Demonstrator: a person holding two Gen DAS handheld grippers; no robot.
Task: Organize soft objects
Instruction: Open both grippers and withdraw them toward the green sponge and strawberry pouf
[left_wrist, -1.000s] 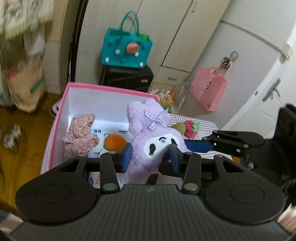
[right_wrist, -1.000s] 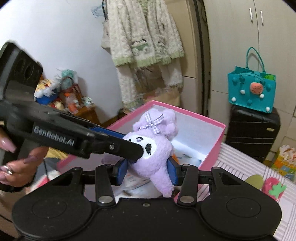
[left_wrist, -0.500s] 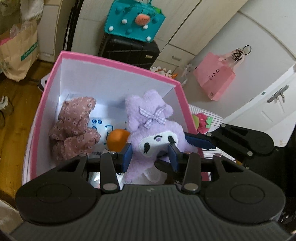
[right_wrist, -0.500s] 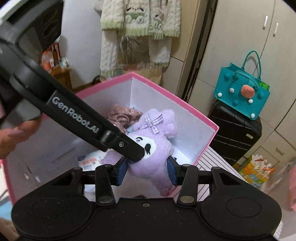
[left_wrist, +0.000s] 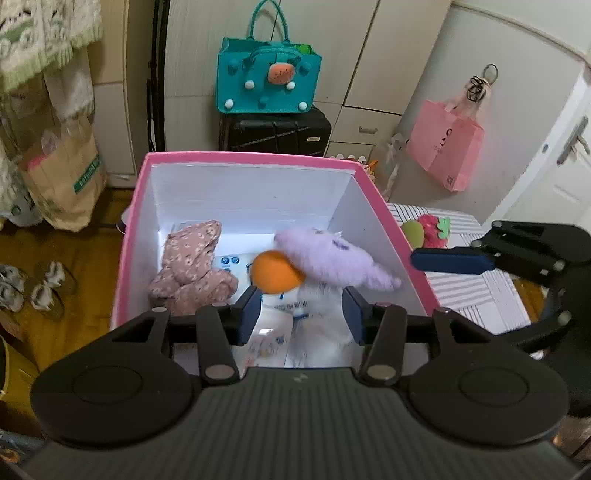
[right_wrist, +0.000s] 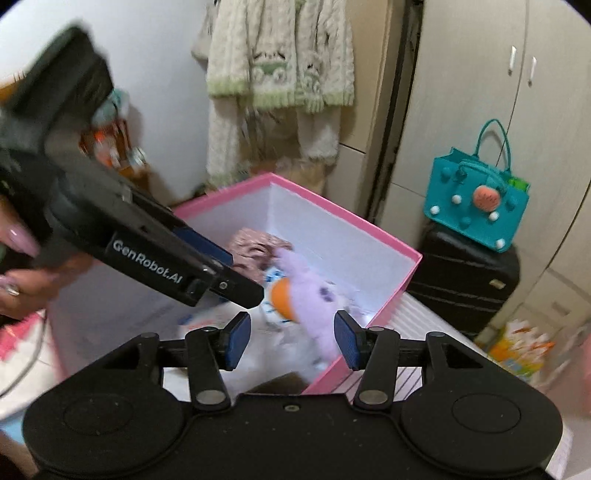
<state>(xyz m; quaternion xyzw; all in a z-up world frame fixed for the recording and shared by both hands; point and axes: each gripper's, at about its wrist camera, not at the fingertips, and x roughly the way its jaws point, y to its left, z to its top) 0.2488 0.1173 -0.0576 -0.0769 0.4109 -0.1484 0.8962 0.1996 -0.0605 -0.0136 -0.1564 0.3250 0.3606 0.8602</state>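
A purple plush toy (left_wrist: 334, 260) lies blurred inside the pink box (left_wrist: 251, 159), on its side beside an orange ball (left_wrist: 275, 277) and a pink floral cloth (left_wrist: 190, 267). My left gripper (left_wrist: 301, 314) is open and empty above the box's near side. My right gripper (right_wrist: 291, 339) is open and empty over the box's right rim (right_wrist: 391, 299). The plush (right_wrist: 314, 299) shows between its fingers but apart from them. The right gripper's blue finger (left_wrist: 450, 260) hangs outside the box's right wall.
White packets (left_wrist: 295, 328) lie on the box floor. A strawberry toy (left_wrist: 432, 230) and a green piece lie on the striped tabletop (left_wrist: 480, 291). A teal bag (left_wrist: 267, 83) sits on a black suitcase (left_wrist: 275, 134) behind. A pink bag (left_wrist: 445, 146) hangs at right.
Both grippers have opened and let go of the purple plush. It has dropped into the pink box and tipped onto its side.
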